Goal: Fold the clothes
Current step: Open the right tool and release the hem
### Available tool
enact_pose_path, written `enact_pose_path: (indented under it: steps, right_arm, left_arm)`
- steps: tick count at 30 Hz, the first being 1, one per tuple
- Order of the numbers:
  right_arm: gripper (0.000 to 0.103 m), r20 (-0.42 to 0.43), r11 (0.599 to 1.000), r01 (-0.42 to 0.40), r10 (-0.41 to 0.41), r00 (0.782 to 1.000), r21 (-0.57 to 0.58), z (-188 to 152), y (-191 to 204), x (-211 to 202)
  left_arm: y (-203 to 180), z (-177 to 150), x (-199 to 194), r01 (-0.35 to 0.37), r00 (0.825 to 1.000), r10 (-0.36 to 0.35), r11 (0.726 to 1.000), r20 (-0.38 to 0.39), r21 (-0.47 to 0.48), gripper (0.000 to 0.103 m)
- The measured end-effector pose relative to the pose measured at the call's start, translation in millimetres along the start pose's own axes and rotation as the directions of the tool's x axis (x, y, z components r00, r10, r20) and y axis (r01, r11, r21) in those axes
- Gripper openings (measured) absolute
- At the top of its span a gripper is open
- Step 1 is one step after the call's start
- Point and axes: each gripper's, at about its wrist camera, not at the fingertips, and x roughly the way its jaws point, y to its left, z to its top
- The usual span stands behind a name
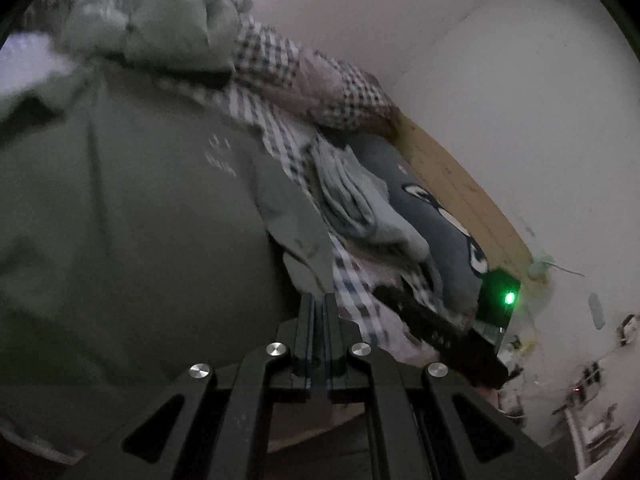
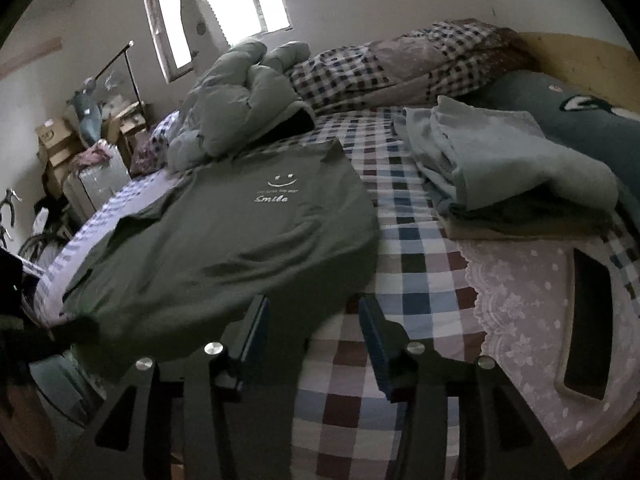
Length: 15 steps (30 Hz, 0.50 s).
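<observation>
Left wrist view: black fingers of my left gripper [image 1: 319, 300] sit nearest the lens, pressed together, and I judge them clamped on an edge of the olive green T-shirt [image 1: 132, 200], which fills the left of this blurred view.
Beyond it: folded pale green clothes [image 1: 360, 208] lie against a grey cartoon pillow [image 1: 432, 208].
Right wrist view: my right gripper [image 2: 310, 308] stands with fingers apart, nothing between them, over the checked bedsheet [image 2: 412, 272].
Shirt's place: spread on the bed, "Smile" print up, hem just beside my right gripper.
Step in hand: folding this shirt, one side gripped.
Next move: carry the gripped edge across, keeping the cloth flat.
</observation>
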Motion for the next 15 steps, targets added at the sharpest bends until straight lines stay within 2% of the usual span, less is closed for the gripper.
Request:
enact_pose_path:
  steps: [5, 10, 13, 15]
  right_arm:
    - [0.05, -0.011, 1.0, 0.003, -0.003, 1.0, -0.013, 0.4, 2.6, 4.7]
    - [0.051, -0.029, 0.993, 0.064, -0.067, 0.997, -0.096, -0.6, 15.1, 18.7]
    - [0.052, -0.042, 0.979, 0.111, -0.119, 0.992, -0.169, -0.6, 21.6, 30.3]
    - [0.052, -0.05, 0.981, 0.106, -0.116, 0.992, -0.163, 0.9, 20.5, 34.9]
  left_arm:
    - [15.5, 43.8, -33.1, -0.054, 0.998, 0.054, 0.999, 0.042, -0.008, 0.002]
    - [27.8, 91.1, -70.6, -0.111, 0.982, 0.109, 0.994, 0.152, 0.006, 0.002]
    - [37.9, 102.1, -70.0, -0.132, 0.982, 0.129, 0.991, 0.136, 0.014, 0.002]
    - [45.9, 92.6, -56.3, -0.115, 0.989, 0.114, 0.993, 0.09, 0.013, 0.005]
